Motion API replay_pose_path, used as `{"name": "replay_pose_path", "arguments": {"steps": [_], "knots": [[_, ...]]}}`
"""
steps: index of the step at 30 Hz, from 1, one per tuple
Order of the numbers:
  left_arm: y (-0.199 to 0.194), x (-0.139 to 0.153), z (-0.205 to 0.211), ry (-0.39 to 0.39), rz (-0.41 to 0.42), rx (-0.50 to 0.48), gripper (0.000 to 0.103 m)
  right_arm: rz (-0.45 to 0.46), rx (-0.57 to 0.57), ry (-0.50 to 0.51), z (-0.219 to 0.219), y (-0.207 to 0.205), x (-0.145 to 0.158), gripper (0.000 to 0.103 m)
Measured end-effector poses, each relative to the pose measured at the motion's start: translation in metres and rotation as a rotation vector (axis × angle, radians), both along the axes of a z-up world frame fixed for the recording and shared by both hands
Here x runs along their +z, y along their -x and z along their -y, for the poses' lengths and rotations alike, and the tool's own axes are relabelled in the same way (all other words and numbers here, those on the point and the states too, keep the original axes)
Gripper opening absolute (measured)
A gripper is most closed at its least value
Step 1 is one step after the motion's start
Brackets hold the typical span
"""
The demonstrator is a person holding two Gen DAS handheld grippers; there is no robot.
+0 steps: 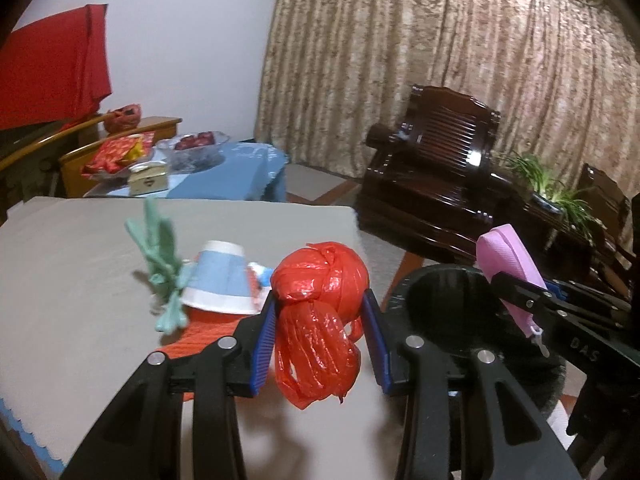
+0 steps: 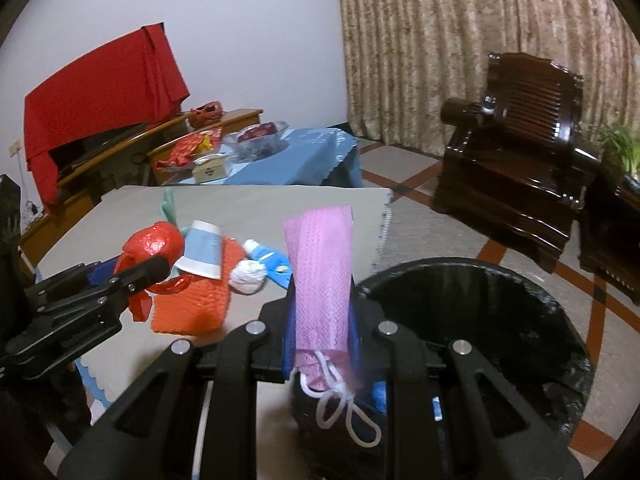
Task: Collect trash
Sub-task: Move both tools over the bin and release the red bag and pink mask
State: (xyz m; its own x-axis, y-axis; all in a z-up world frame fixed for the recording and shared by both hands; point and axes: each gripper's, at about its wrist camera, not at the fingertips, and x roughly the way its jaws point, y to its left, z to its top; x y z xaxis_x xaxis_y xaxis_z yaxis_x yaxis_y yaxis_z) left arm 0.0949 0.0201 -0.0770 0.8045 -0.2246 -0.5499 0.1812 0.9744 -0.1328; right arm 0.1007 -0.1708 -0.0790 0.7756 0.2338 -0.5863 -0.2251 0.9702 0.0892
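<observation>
My left gripper [image 1: 322, 300] is shut on a knotted red plastic bag [image 1: 320, 276], held above the grey table [image 1: 72, 280]; it also shows in the right wrist view [image 2: 154, 244]. My right gripper [image 2: 322, 300] is shut on a folded pink face mask [image 2: 322, 264], upright, its white ear loops hanging down, beside the black trash bin [image 2: 480, 312]. The mask also shows in the left wrist view [image 1: 508, 256], over the bin [image 1: 448, 304]. On the table lie a tipped blue-and-white paper cup [image 2: 202, 250], an orange mesh sheet [image 2: 192, 308], a white wad [image 2: 248, 276], a blue tube [image 2: 268, 260] and a green plastic bag [image 1: 160, 264].
The bin stands off the table's right edge on the tiled floor. A dark wooden armchair [image 2: 516, 152] and a plant [image 1: 556, 188] stand beyond it. A blue-clothed table [image 2: 296, 156] with a bowl and boxes is behind, beside a red-draped cabinet [image 2: 96, 100].
</observation>
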Motion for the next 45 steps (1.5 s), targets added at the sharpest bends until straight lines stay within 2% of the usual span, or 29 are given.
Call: {"name": "replay_pose_path", "arguments": {"steps": [20, 28, 36, 37, 40, 41, 45], "knots": [[-0.011, -0.010, 0.107, 0.009, -0.010, -0.232, 0.041, -0.019, -0.223, 0.039, 0.106, 0.026, -0.019, 0.020], [-0.024, -0.017, 0.144, 0.018, -0.015, -0.311, 0.041, -0.040, -0.268, 0.063, 0.128, 0.025, -0.032, 0.020], [-0.040, -0.035, 0.176, 0.012, -0.060, -0.363, 0.043, -0.066, -0.315, 0.070, 0.149, 0.024, -0.046, 0.023], [-0.041, -0.037, 0.180, 0.013, -0.066, -0.369, 0.047, -0.068, -0.320, 0.071, 0.151, 0.024, -0.047, 0.025], [-0.043, -0.041, 0.181, 0.036, -0.091, -0.392, 0.063, -0.073, -0.344, 0.078, 0.157, 0.025, -0.050, 0.046], [-0.043, -0.043, 0.180, 0.041, -0.097, -0.394, 0.067, -0.072, -0.354, 0.082, 0.160, 0.026, -0.051, 0.054], [-0.041, -0.042, 0.171, 0.038, -0.091, -0.379, 0.079, -0.061, -0.367, 0.088, 0.164, 0.030, -0.052, 0.073]]}}
